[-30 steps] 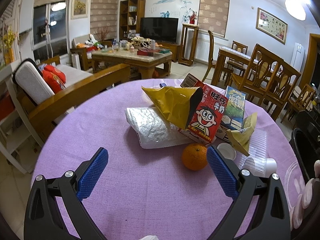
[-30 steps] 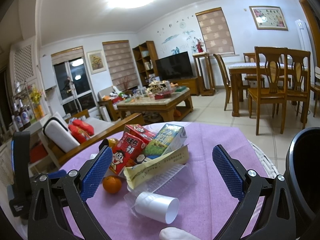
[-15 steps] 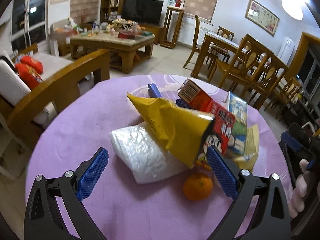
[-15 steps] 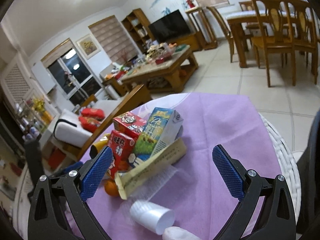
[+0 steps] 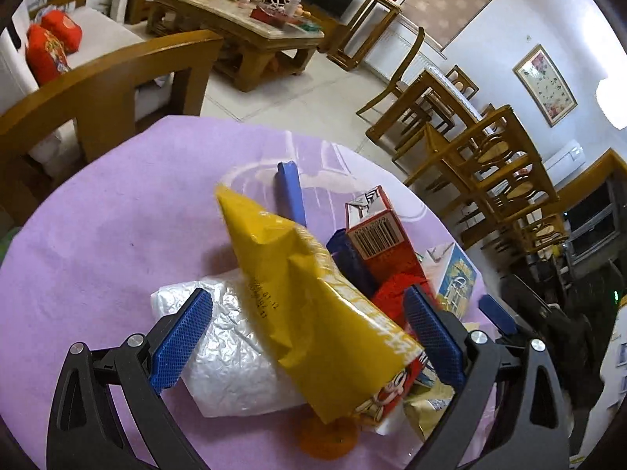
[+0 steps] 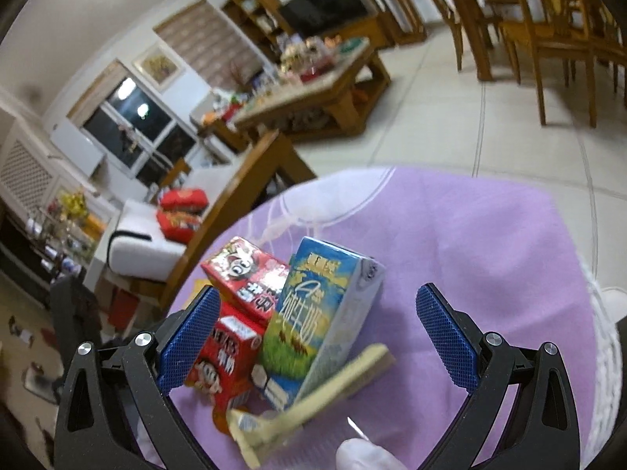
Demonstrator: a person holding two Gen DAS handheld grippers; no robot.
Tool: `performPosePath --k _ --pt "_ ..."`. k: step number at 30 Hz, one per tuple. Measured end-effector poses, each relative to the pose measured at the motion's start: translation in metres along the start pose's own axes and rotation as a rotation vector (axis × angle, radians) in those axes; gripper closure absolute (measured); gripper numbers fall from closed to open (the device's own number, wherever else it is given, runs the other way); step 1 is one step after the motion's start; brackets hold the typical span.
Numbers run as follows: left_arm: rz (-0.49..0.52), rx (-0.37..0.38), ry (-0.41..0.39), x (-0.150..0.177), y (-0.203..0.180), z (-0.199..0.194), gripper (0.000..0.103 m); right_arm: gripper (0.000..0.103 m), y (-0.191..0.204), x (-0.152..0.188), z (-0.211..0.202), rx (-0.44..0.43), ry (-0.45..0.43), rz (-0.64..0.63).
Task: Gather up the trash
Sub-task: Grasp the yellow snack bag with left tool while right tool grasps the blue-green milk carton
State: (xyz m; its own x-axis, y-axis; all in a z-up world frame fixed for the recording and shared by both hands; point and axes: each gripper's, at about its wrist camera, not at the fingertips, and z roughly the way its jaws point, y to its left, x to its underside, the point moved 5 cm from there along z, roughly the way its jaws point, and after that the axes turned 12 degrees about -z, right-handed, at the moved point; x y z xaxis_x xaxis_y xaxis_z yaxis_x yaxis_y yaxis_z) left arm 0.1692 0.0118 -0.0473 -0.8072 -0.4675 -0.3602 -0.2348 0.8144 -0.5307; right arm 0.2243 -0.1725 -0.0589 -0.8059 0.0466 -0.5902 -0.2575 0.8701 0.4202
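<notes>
Both grippers are reaching for the trash pile in the middle of the surface (image 5: pixel 98 235), jaws released. The left gripper (image 5: pixel 309 337) straddles the yellow bag (image 5: pixel 313 293); the right gripper (image 6: pixel 317 337) frames the cartons (image 6: pixel 313 313). Next, I think, the jaws must close.

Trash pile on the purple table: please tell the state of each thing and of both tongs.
Left tongs: open, around the yellow bag.
Right tongs: open, holding nothing.
Yellow bag: crumpled, leaning on the cartons.
Red carton: tilted.
Blue carton: tilted, leaning on red cartons.
Silver bag: crumpled, lying flat.
Orange: whole, partly hidden.
</notes>
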Motion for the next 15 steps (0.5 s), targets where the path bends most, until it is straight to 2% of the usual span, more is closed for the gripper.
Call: performPosePath --k 5,7,8,9,13,14,15 --pt "-0.007 0.006 0.01 0.002 0.006 -0.004 0.011 0.007 0.002 -0.008 0.039 0.029 0.113 -0.003" --pt "-0.015 0.009 0.012 0.0 0.012 -0.007 0.02 0.013 0.009 -0.006 0.045 0.038 0.13 -0.03" --pt "-0.024 0.01 0.013 -0.001 0.016 -0.008 0.027 0.02 0.01 -0.008 0.049 0.046 0.134 -0.043" --pt "-0.036 0.016 0.014 -0.003 0.021 -0.009 0.033 0.033 0.013 -0.006 0.05 0.065 0.139 -0.063" --pt "-0.048 0.02 0.013 -0.002 0.029 -0.014 0.054 0.035 0.013 -0.006 0.057 0.063 0.128 -0.073" --pt "-0.047 0.02 0.01 -0.002 0.032 -0.015 0.061 0.036 0.012 -0.005 0.056 0.058 0.122 -0.069" --pt "-0.053 0.026 0.007 -0.001 0.036 -0.017 0.072 0.038 0.013 -0.004 0.055 0.049 0.112 -0.065"
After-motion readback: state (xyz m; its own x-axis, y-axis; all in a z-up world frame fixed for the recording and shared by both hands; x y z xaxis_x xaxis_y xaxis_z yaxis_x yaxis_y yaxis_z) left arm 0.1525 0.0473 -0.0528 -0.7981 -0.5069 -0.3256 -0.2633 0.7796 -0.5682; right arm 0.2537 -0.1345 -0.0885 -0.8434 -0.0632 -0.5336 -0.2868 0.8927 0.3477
